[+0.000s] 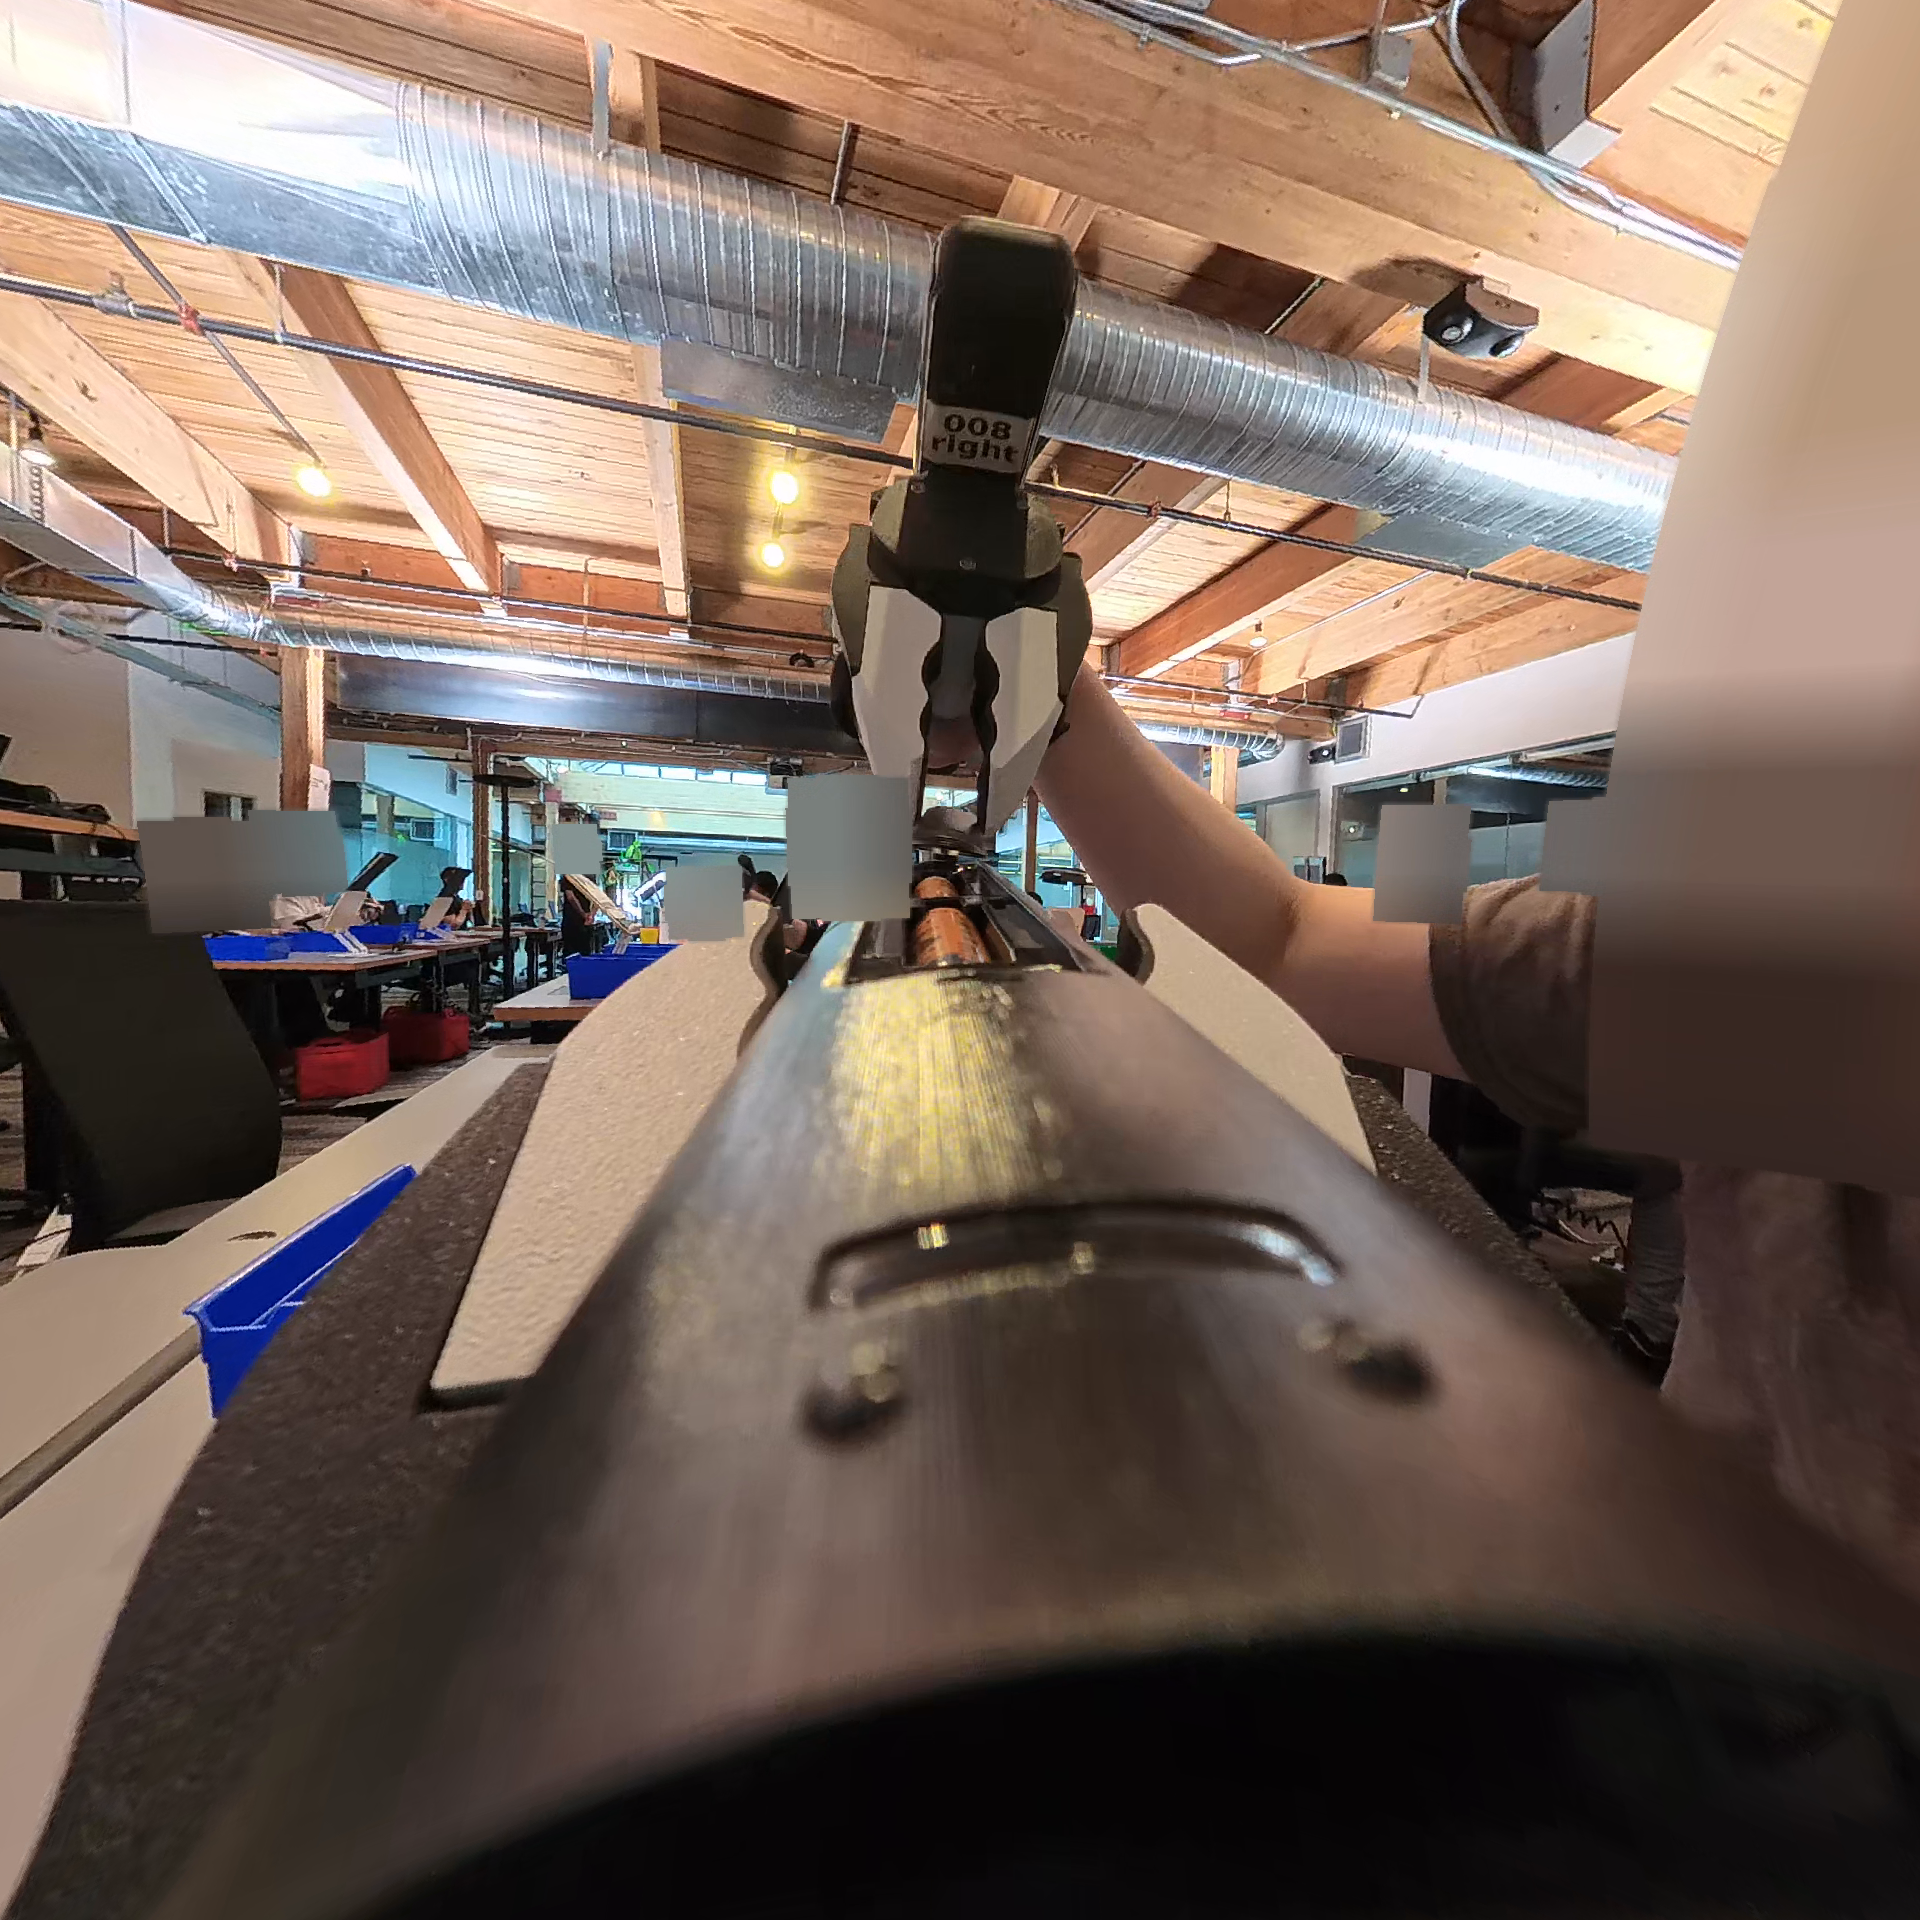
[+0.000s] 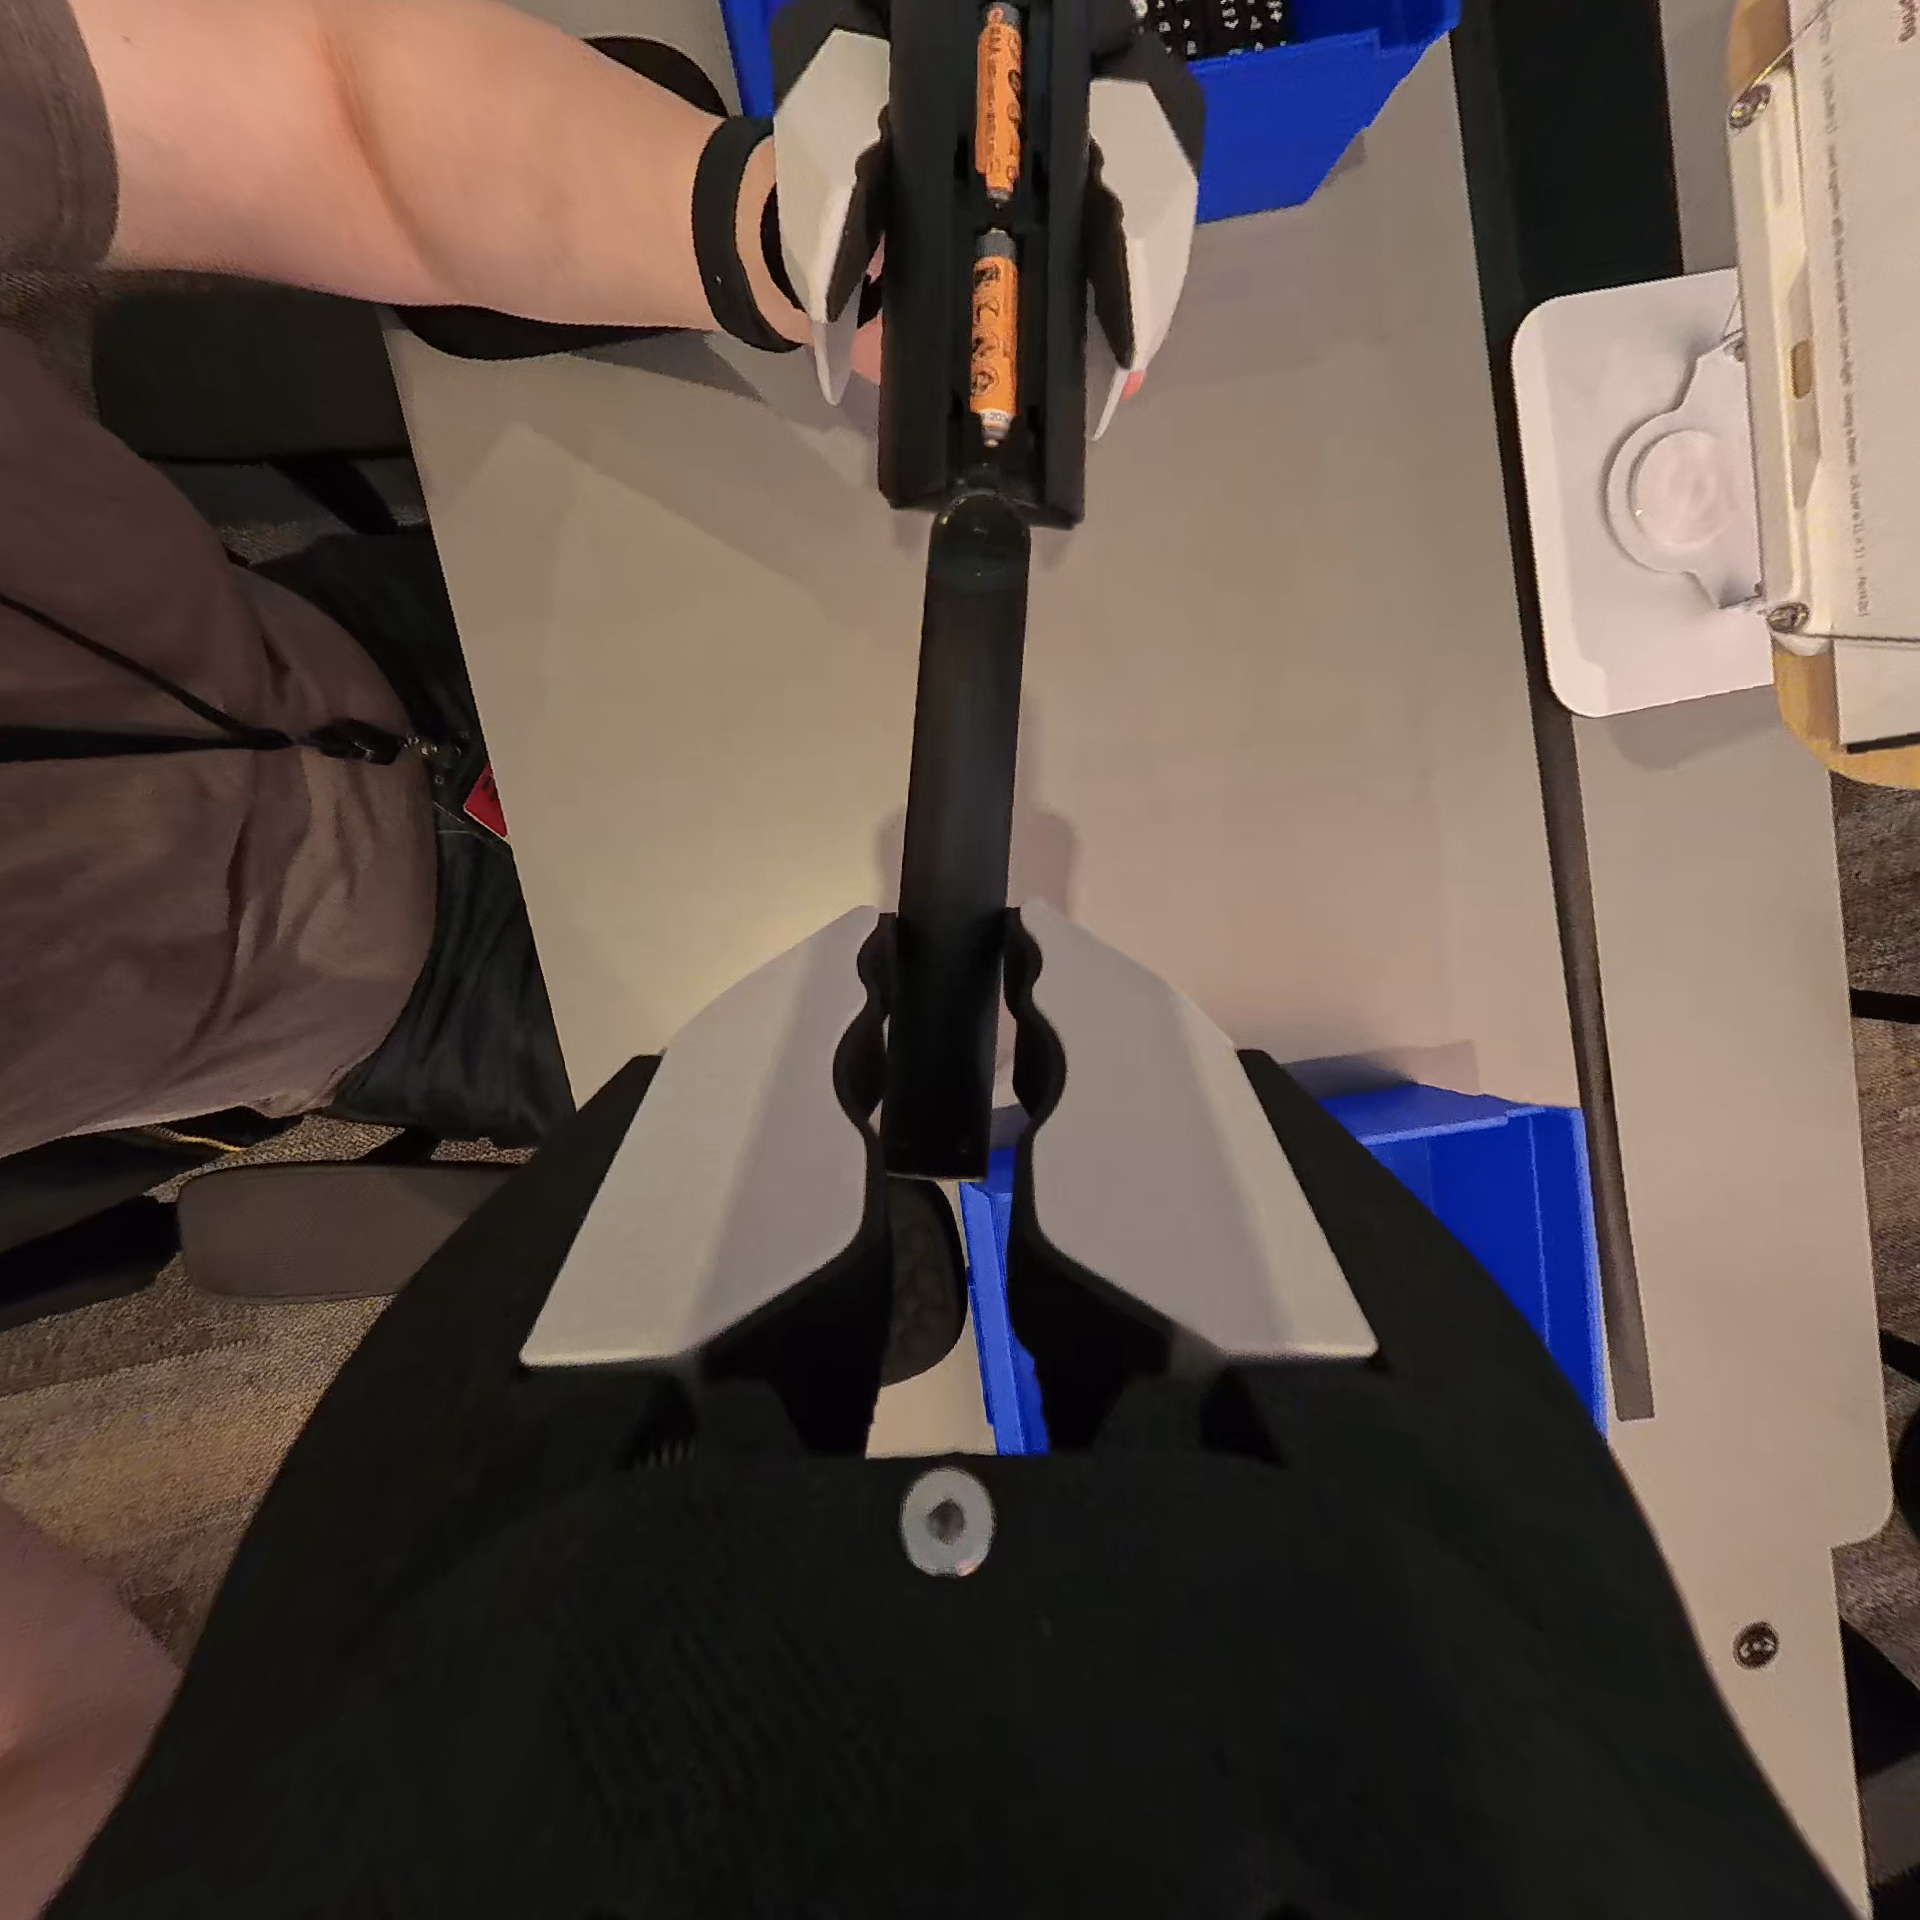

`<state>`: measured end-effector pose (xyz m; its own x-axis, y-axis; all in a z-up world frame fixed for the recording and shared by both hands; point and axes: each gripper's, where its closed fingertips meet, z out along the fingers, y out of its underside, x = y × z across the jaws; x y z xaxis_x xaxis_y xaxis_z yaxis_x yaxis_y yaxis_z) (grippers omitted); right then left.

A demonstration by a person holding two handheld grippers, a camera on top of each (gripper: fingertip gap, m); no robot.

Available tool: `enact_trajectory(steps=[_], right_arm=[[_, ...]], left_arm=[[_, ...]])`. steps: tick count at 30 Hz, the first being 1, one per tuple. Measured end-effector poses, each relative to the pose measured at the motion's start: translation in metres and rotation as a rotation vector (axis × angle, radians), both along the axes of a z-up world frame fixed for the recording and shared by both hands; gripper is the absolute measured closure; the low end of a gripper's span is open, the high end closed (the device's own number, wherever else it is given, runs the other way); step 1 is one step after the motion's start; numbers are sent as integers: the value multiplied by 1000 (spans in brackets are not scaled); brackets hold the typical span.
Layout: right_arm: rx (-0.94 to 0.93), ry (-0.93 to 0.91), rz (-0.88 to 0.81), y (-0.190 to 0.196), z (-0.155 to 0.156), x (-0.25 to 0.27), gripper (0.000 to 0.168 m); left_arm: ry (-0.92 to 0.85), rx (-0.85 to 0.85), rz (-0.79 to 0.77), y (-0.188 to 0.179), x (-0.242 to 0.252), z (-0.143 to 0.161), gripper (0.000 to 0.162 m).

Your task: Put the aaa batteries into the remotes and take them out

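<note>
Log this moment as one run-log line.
left gripper: shut on remote | batteries: two seated | right gripper: shut on cover, at remote's end

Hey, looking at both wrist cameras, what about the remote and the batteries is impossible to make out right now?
- Remote button face: turned away in both views.
- Far battery: top end cut off by the right wrist view's edge.
- Batteries in left wrist view: mostly hidden by the remote's own body.
- Battery cover tip's contact with the remote: too dark to tell.
</note>
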<state>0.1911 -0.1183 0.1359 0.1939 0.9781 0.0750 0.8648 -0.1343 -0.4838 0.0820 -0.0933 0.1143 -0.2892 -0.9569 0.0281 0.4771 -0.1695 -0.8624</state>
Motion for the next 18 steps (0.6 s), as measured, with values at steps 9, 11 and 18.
enact_trajectory(steps=[9,11,18], right_arm=[[-56,-22,-7,2,-4,-14,147],[-85,-34,-12,2,-6,-16,147],[-133,-33,-5,4,-9,-27,147]], left_arm=[[-3,25,0,-4,0,1,101],[0,34,2,-5,1,1,101],[-2,38,-2,-6,1,1,101]])
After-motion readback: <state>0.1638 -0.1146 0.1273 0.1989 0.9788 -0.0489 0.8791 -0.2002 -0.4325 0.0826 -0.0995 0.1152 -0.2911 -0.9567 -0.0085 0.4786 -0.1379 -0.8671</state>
